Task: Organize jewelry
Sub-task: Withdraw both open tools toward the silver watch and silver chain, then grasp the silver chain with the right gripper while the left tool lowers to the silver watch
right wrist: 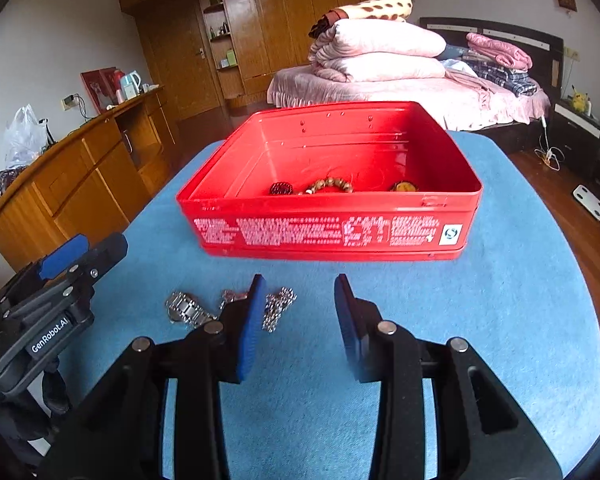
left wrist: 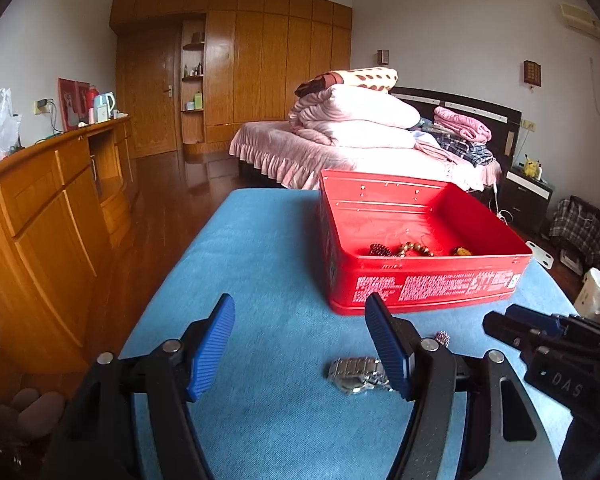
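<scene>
On the blue cloth-covered table (right wrist: 499, 280) stood one red tin (right wrist: 331, 236), open at the top, set toward the far edge with its printed long side facing the near edge. Inside it lay three pieces along the near wall: a dark red beaded bracelet (right wrist: 280, 188) to the left, a tan wooden bead bracelet (right wrist: 331, 185) in the middle, and an amber-coloured piece (right wrist: 403, 187) to the right. The rest of the tin's floor was bare red metal.

Outside the tin, between its near wall and the table's near edge, lay three loose pieces: one steel-link watch (right wrist: 186, 312), one silver chain (right wrist: 278, 308) just right of it, and a small sparkly piece (right wrist: 230, 295) between them, partly hidden by a finger, so its kind could not be told.

Two grippers were in view. The left gripper (left wrist: 305, 350) was released, its jaws standing wide with only cloth between them; the watch (left wrist: 357, 374) lay partly behind its right finger. The right gripper (right wrist: 300, 320) was also released, its jaws parted more narrowly, gripping nothing, with the chain just inside its left finger.
</scene>
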A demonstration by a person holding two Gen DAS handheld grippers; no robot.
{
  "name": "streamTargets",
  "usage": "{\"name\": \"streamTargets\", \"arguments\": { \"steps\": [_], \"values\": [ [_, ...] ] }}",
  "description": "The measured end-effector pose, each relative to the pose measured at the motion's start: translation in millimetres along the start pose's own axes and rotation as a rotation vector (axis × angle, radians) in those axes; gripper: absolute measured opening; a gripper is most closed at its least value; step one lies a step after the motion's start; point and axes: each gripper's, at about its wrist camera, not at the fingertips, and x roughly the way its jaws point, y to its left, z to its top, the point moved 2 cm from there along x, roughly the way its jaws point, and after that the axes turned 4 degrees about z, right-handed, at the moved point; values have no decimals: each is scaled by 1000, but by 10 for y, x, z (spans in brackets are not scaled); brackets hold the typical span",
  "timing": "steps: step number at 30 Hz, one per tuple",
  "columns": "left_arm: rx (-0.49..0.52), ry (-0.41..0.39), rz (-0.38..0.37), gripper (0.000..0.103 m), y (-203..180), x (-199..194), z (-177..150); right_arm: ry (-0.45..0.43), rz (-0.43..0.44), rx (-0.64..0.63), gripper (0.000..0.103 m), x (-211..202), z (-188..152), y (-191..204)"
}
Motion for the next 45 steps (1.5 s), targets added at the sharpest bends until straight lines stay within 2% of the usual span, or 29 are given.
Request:
{"name": "streamTargets", "arguments": {
  "steps": [5, 12, 18, 27, 30, 34, 41, 45],
  "values": [
    [-8, 20, 14, 67, 38, 2, -80, 57, -4, -14, 35, 164, -154, 169],
    [-14, 35, 31, 68, 155, 26, -113, 91, -19, -21, 35, 268, -216, 298],
    [-38, 54, 41, 69, 253, 56, -135, 123, -43, -3, 35, 345, -243, 279],
    [-14, 61, 54, 69, 193, 80, -136, 133, -62, 0, 36, 403, -211, 283],
    [-19, 64, 53, 70, 198, 88, -135, 139, -76, 0, 33, 427, -204, 283],
    [-16, 71, 47, 71, 200, 96, -146, 138, -84, 17, 15, 440, -194, 242],
    [10, 95, 22, 72, 99, 113, -177, 119, -89, 23, 8, 345, -190, 131],
    [51, 121, 3, 77, -67, 152, -201, 103, -104, 36, 6, 229, -211, -34]
  ]
}}
